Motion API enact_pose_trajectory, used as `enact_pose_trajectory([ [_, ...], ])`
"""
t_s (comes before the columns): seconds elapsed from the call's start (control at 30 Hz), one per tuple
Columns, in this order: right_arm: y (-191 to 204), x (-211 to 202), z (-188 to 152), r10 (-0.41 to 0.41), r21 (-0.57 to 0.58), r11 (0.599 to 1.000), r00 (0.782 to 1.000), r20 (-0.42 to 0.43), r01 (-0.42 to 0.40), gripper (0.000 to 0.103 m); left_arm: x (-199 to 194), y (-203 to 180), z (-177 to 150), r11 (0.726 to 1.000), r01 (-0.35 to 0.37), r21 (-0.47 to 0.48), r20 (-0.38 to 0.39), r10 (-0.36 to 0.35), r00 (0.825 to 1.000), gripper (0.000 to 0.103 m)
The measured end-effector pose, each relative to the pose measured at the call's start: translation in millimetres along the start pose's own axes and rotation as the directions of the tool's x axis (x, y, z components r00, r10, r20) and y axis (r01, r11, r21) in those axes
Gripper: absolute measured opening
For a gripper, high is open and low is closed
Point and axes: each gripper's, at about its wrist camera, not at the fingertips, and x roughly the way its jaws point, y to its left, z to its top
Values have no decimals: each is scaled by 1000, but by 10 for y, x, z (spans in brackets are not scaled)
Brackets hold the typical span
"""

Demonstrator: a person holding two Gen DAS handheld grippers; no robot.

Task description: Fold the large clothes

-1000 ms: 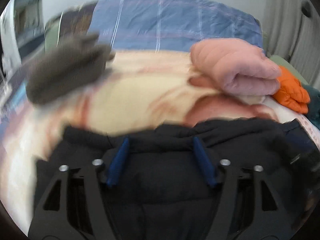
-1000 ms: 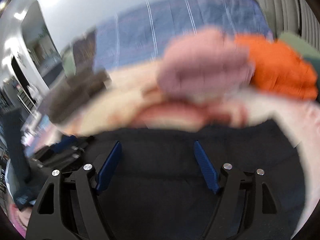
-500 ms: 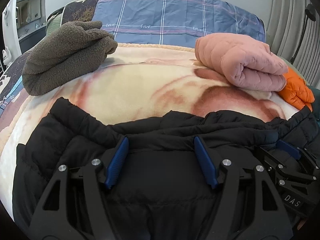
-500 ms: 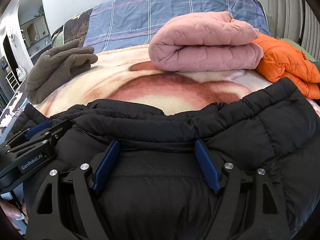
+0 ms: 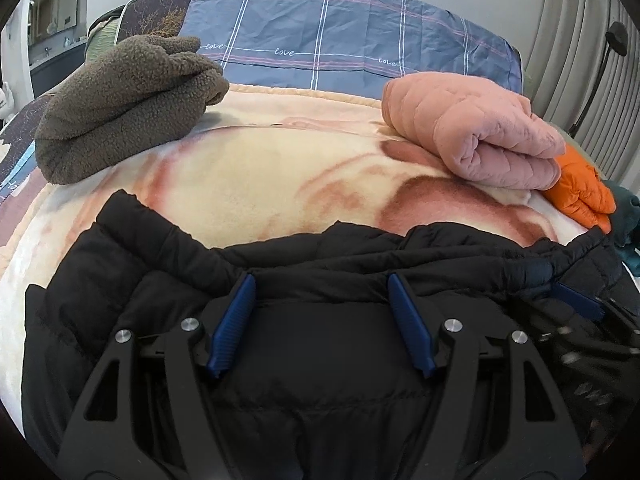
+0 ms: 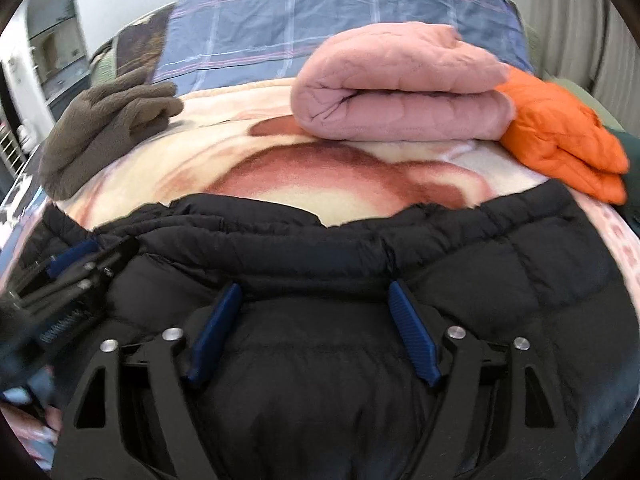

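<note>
On my left, a brown fleece garment (image 5: 124, 110) lies bundled on the cream and rust blanket (image 5: 260, 176). Behind it, a blue plaid pillowcase (image 5: 344, 36) carries the word "love" repeated along one stripe. I hold the left gripper (image 5: 322, 280) with its blue fingers (image 5: 234, 324) spread wide over the black puffer jacket (image 5: 320, 360), which sprawls across the blanket's near edge. The right gripper (image 6: 314, 288) sits beside it over the same jacket; its jaws have just been closing, padding bulging between them, though I see no firm pinch. Further right, a folded pink quilted jacket (image 6: 400, 88) touches an orange puffer jacket (image 6: 560, 136).
</note>
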Motion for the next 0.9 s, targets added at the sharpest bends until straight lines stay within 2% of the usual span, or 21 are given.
enact_pose_trajectory([
  [0.1,85,-331,-13,81,18,997,996,48,-82,36,-8,0,-5,1000,-1,2,-2,1,1000,70],
  [0.17,237,-424,-53,75,-43,996,994,74,-72,36,-12,-9,-8,1000,-10,8,-7,10,1000,70],
  [0.23,344,-156,-168,19,-102,995,1000,11,-17,36,-23,-11,-9,1000,-27,16,-9,27,1000,70],
  [0.27,344,1,-242,5,-116,993,1000,9,-4,37,-31,-13,-6,999,-35,19,-11,35,999,70],
  [0.3,333,101,-319,-9,-128,992,998,66,17,37,-43,-14,0,999,-43,20,-16,44,999,70],
  [0.57,341,207,-333,-17,-123,992,998,64,25,37,-60,-18,-5,997,-62,36,-11,63,998,71],
  [0.83,398,86,-304,-69,-162,984,996,51,77,39,-63,57,-9,1000,-8,15,-10,8,1000,71],
  [0.9,355,-181,-347,-44,-97,994,998,32,47,40,-74,62,-11,1000,1,11,-6,-1,1000,71],
])
